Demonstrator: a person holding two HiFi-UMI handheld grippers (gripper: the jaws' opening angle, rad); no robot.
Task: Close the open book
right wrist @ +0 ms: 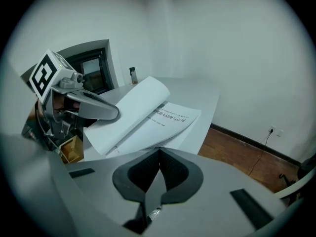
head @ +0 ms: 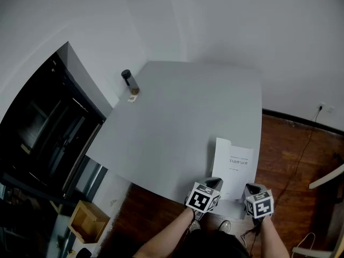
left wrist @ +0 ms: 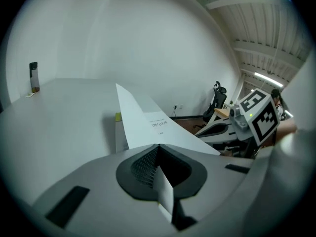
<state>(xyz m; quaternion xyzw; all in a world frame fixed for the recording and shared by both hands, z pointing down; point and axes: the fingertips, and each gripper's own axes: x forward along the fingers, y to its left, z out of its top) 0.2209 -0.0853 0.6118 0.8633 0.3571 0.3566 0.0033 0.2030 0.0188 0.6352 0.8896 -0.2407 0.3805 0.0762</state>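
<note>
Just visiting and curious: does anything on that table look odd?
Only the book: its top sheet curls up instead of lying flat, pinched by the left gripper. Nothing looks spilled.

We look steeply down on the worktop (head: 177, 122) from the head; both jaw cameras sit low, close, sharing the book (head: 234, 165).

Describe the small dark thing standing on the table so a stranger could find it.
On the grey table, go to the far left corner by the dark window. A small cylinder stands upright there, a pale tag lying beside it. It is the only dark, upright thing; the white book lies open at the near edge.
</note>
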